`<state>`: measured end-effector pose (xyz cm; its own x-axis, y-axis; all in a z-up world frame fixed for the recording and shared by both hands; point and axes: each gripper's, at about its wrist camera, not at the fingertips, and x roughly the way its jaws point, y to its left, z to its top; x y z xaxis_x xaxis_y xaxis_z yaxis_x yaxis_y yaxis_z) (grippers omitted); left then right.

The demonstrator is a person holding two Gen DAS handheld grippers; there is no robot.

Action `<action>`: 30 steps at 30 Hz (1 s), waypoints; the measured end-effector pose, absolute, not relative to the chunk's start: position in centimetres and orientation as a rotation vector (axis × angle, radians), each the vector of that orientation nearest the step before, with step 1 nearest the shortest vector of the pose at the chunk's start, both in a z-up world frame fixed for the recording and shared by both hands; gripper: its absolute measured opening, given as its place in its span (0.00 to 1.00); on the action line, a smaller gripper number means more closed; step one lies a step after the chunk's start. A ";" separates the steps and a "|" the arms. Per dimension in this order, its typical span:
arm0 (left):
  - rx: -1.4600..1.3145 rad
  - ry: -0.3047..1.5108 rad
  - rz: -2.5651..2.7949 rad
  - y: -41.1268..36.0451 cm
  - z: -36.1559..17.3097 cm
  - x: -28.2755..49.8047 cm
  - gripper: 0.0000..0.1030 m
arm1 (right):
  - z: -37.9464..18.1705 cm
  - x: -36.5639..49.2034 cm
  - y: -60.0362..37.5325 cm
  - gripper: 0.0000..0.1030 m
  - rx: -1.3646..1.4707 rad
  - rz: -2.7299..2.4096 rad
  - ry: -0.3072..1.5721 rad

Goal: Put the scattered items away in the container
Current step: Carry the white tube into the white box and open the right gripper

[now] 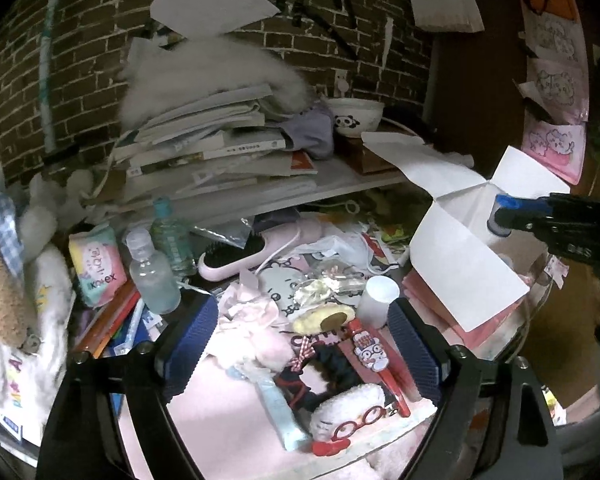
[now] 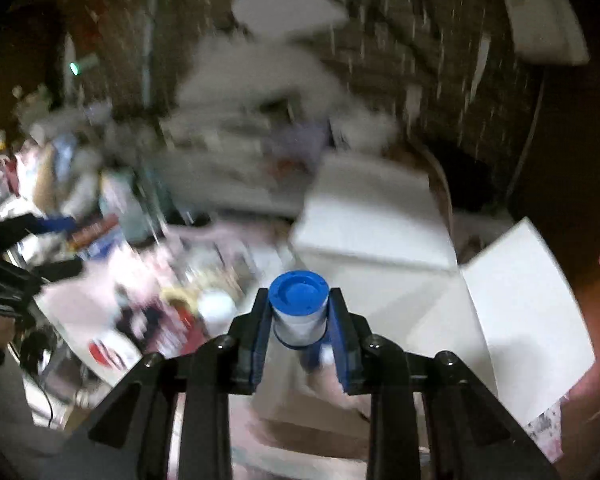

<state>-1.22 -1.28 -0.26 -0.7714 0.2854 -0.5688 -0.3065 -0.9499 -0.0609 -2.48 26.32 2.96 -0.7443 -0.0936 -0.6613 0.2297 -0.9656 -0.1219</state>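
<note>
Two grippers are in view: your right gripper [image 2: 299, 312] pinches a small white bottle with a blue cap [image 2: 298, 289] between its blue pads, held above the open white box [image 2: 380, 240] near the tabletop's right edge. Your left gripper [image 1: 300, 344] is spread wide, holding nothing, above a red hair clip [image 1: 370, 354] and a white cup [image 1: 377, 300] in the clutter near the front edge. The round bottle could slip or twist in the pads, and the raised box flaps could catch it on the way down. The right view is badly blurred, the box's inside is hidden, and the tabletop is buried.
</note>
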 end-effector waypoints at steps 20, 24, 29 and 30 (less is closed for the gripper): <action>-0.942 0.080 2.668 -0.7 -1.9 -1.9 0.83 | -2.6 -9.3 31.3 0.29 1.657 -2.453 0.206; -0.971 0.099 2.671 -0.9 -2.7 -2.2 0.83 | -0.7 -8.6 30.9 0.60 1.543 -2.532 0.202; -1.006 0.103 2.691 -1.8 -3.7 -2.3 0.83 | 1.5 -7.6 28.8 0.60 1.376 -2.609 0.223; -1.007 0.104 2.698 -2.1 -3.8 -2.2 0.83 | 2.0 -7.2 28.2 0.60 1.324 -2.623 0.221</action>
<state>-2.24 -2.08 -3.84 -0.7265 0.2157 -0.6524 -0.2652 -0.9639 -0.0234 -7.18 28.18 2.05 -0.5811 -0.1064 -0.8069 0.2397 -0.9698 -0.0447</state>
